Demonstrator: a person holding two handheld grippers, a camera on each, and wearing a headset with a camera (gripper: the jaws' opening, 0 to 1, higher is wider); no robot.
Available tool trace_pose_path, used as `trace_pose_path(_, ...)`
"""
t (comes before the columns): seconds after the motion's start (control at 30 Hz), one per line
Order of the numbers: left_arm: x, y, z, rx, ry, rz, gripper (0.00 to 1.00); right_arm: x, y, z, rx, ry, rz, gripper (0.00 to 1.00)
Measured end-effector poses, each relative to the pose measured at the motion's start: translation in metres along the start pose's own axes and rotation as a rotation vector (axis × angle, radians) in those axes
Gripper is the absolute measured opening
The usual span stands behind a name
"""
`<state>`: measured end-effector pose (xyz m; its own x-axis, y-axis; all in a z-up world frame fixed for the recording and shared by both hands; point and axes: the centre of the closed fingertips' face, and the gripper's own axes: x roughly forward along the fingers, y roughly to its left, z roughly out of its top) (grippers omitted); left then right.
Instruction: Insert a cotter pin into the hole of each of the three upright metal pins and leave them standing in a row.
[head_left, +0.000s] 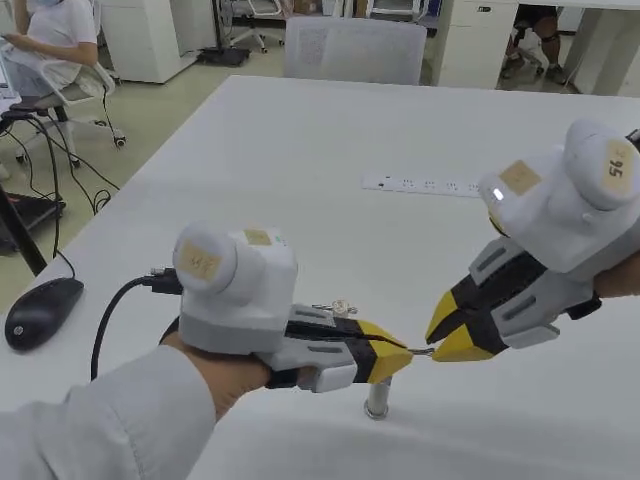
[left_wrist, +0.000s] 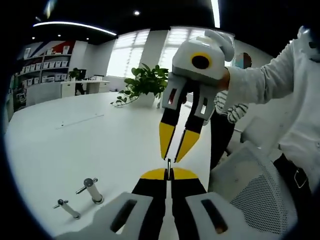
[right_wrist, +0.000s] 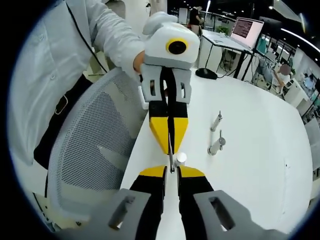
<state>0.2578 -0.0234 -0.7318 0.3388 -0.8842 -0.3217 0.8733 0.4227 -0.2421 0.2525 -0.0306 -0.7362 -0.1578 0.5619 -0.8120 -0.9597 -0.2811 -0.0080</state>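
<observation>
**When two grippers share one cotter pin**

Since the thin silver cotter pin (left_wrist: 169, 164) is such a sliver of wire, it's held up in the air between both tools rather than lying on the white tabletop (head_left: 300, 180). The left gripper (head_left: 404, 353) is clenched on one end of it, yellow tips pressed flat together, which should stop it swivelling. The right gripper (head_left: 436, 348) meets it nose to nose with its jaws a little apart either side of the free end, so I'd call it released; can't tell whether a tip touches the wire. My guess is a regrip, so the wire ends up pointing the right way for threading.

Just below that meeting point stands the short upright metal pin with the flat round head (head_left: 377, 400), near the tabletop's front edge. Doing the regrip right above it makes sense, since it's a short trip down to the hole; I can't make out the hole itself.

Further off on the tabletop are a second metal pin (left_wrist: 92, 190) and a third metal pin (left_wrist: 67, 209) just beside it. Each seems to carry a thin crosspiece, so probably done already, though they're too small to swear by. I'd say two down, one to go; the main worries are the wire twisting when the jaws close, or a bump toppling the pin underneath.
</observation>
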Motion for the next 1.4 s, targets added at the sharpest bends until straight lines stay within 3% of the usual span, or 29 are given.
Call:
trace_pose_path(0.33, -0.0016, -0.0040, 0.0017, 0.038, -0.009, -0.020, 0.00, 0.0022, 0.0062, 0.0026, 0.021, -0.049, 0.014, 0.10)
trace_pose_path(0.6, -0.0011, -0.0065, 0.0032, 0.061, -0.014, -0.029, 0.00, 0.0019, 0.0070, 0.0052, 0.002, -0.052, 0.020, 0.07)
trace_pose_path(0.9, -0.0026, -0.0077, 0.0018, 0.123, -0.014, -0.037, 0.00, 0.0043, 0.0093, 0.0057, -0.018, -0.053, 0.028, 0.05)
trace_pose_path(1.1, -0.0028, -0.0090, 0.0021, 0.208, -0.018, -0.031, 0.01, 0.0041, 0.0090, 0.0064, -0.029, -0.049, 0.017, 0.04)
trace_pose_path(1.2, -0.0031, -0.0080, 0.0023, 0.183, -0.021, -0.032, 0.01, 0.0040, 0.0086, 0.0065, -0.026, -0.052, 0.011, 0.04)
trace_pose_path(1.3, -0.0031, -0.0052, 0.0004, 0.167, -0.020, -0.021, 0.14, 0.0031, 0.0065, 0.0054, -0.014, -0.052, -0.003, 0.04)
trace_pose_path(1.4, -0.0042, -0.0011, -0.0041, 0.181, -0.012, -0.008, 0.18, 0.0021, 0.0061, 0.0040, -0.006, -0.049, -0.009, 0.04)
